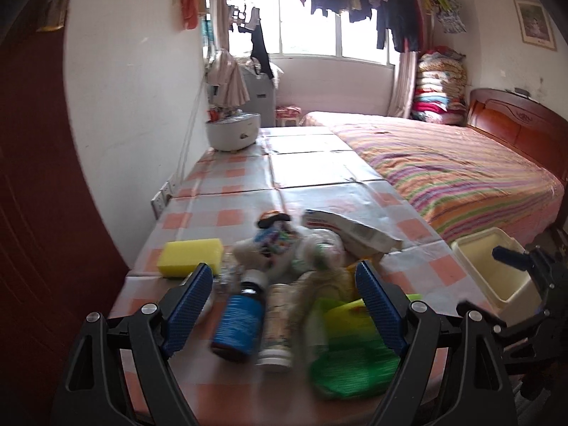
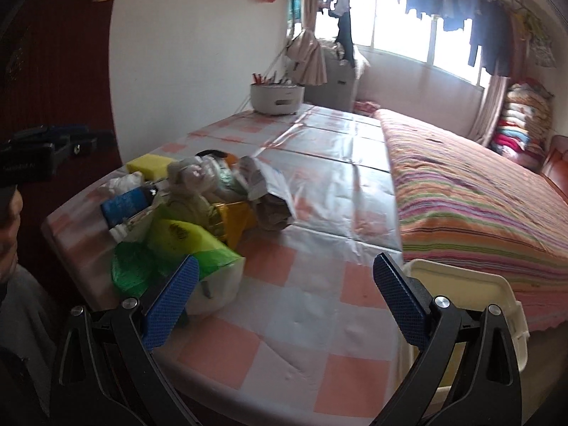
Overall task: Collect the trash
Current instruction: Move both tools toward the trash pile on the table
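A heap of trash lies on the checked tablecloth: a blue-labelled dark bottle (image 1: pixel 241 319), a white pill bottle (image 1: pixel 277 326), a green and yellow bag (image 1: pixel 351 348), crumpled wrappers (image 1: pixel 284 245) and a torn paper pack (image 1: pixel 351 230). My left gripper (image 1: pixel 284 277) is open just above the bottles. My right gripper (image 2: pixel 284 277) is open and empty over bare tablecloth, right of the heap, with the green and yellow bag (image 2: pixel 184 248) by its left finger. A cream bin (image 2: pixel 468 294) stands at the table's right edge, also in the left wrist view (image 1: pixel 497 269).
A yellow sponge (image 1: pixel 190 257) lies left of the heap. A white cooker pot (image 1: pixel 232 131) stands at the table's far end. A striped bed (image 1: pixel 443 167) runs along the right. A dark red door (image 1: pixel 35 177) is on the left.
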